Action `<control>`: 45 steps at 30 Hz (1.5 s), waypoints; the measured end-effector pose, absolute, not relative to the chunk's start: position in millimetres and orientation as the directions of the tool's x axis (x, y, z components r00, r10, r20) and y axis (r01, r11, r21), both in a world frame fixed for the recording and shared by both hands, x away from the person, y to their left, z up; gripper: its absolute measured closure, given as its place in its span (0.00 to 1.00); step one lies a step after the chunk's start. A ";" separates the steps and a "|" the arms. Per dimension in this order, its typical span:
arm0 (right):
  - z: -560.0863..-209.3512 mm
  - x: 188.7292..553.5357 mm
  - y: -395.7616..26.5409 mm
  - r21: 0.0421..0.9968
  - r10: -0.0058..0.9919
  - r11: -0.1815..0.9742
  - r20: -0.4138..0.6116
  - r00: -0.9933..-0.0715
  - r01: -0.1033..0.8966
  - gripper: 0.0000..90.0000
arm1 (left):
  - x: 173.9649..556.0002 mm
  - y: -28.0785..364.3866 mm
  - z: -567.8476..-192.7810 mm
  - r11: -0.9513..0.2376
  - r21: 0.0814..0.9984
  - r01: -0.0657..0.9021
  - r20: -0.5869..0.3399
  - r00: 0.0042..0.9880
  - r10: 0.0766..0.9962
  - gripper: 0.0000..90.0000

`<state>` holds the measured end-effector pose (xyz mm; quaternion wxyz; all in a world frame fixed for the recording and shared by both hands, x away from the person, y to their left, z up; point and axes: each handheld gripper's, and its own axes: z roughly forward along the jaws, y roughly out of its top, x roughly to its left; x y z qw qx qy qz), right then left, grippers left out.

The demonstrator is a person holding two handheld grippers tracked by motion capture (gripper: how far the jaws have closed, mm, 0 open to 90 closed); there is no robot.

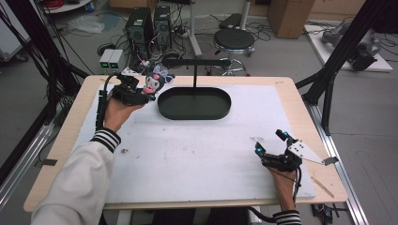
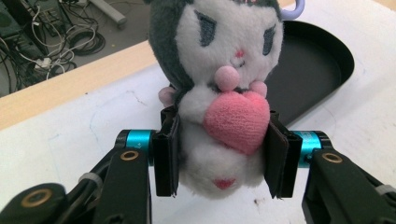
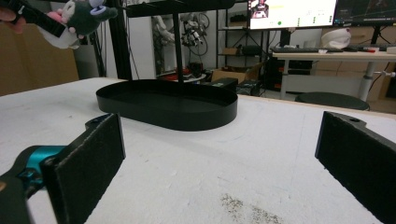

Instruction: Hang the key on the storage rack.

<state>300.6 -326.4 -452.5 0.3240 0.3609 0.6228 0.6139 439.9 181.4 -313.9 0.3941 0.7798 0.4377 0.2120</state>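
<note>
A plush doll (image 2: 224, 93) with a dark hood, white face and pink heart is clamped at its body between the jaws of my left gripper (image 2: 222, 156). In the high view the doll (image 1: 155, 80) is held up by the left gripper (image 1: 146, 91) at the table's far left, just left of the black oval tray (image 1: 220, 110). A T-shaped black stand (image 1: 195, 63) rises from the tray's far side. My right gripper (image 1: 271, 146) rests near the front right of the white mat with its jaws wide apart and nothing between them. In the right gripper view the tray (image 3: 187, 119) lies ahead and the doll (image 3: 77, 18) hangs at the upper left.
A white mat (image 1: 202, 150) covers most of the wooden table (image 1: 291, 89). Beyond the far edge stand a black stool (image 1: 233, 40), computer towers (image 1: 148, 28) and tangled cables. Black frame posts (image 1: 345, 44) flank the table on the right.
</note>
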 end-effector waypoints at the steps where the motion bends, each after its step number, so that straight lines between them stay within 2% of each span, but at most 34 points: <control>1: -452.5 300.6 -326.5 0.999 0.848 -0.014 0.039 -0.529 0.052 0.01 | 441.4 180.9 -313.3 -0.303 0.800 0.519 -0.016 0.522 0.853 0.60; 26: -452.4 300.2 -326.6 0.998 0.846 -0.024 0.053 -0.530 0.062 0.01 | 465.9 172.4 -314.6 -0.231 0.787 0.572 -0.047 0.428 0.902 0.60; 45: -452.5 300.6 -326.6 0.998 0.847 -0.017 0.043 -0.531 0.055 0.01 | 461.7 172.5 -304.2 -0.191 0.816 0.546 -0.068 0.419 0.905 0.60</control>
